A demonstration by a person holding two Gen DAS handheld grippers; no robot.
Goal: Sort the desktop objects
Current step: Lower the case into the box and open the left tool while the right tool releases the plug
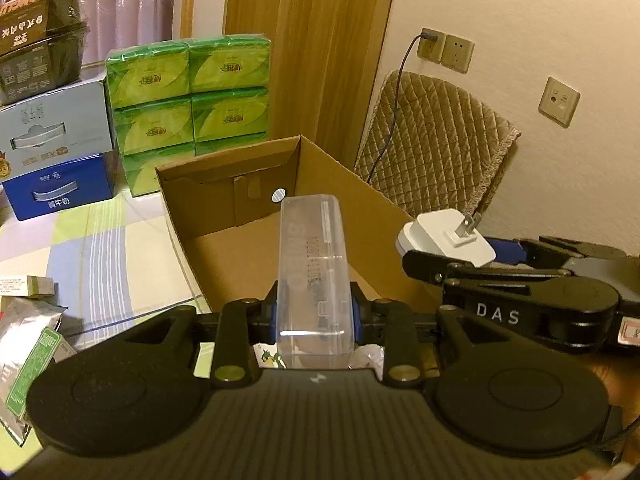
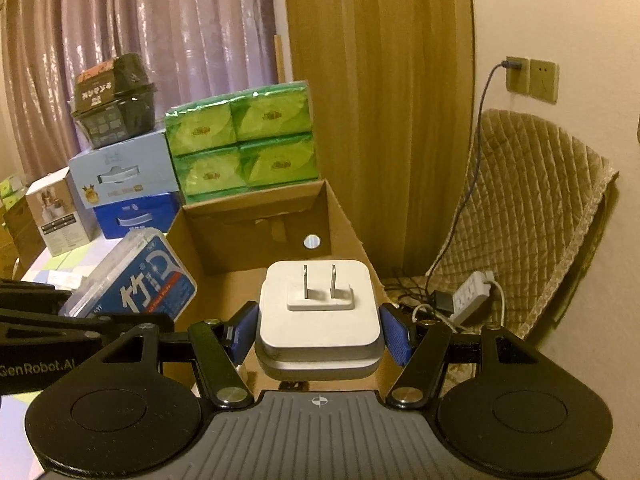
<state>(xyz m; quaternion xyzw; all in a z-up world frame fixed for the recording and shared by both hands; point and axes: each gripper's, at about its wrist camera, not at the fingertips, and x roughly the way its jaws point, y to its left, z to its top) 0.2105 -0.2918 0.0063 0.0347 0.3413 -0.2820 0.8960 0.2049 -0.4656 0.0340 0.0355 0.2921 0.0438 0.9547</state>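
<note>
My left gripper point(image 1: 316, 314) is shut on a clear plastic box point(image 1: 314, 276), held upright above the near edge of an open cardboard box point(image 1: 224, 248). From the right wrist view the same clear plastic box point(image 2: 136, 276) shows a blue label, left of the cardboard box point(image 2: 256, 224). My right gripper point(image 2: 320, 332) is shut on a white power adapter point(image 2: 320, 316) with its two prongs facing up. In the left wrist view that white adapter point(image 1: 448, 240) hangs over the carton's right wall, held by the right gripper point(image 1: 440, 256).
Green tissue packs point(image 1: 188, 108) and blue and pale milk cartons point(image 1: 60, 160) stand behind the cardboard box. Small packets point(image 1: 28, 344) lie at the left on the striped cloth. A quilted chair point(image 2: 532, 208) with a power strip point(image 2: 472, 292) stands at the right by the wall.
</note>
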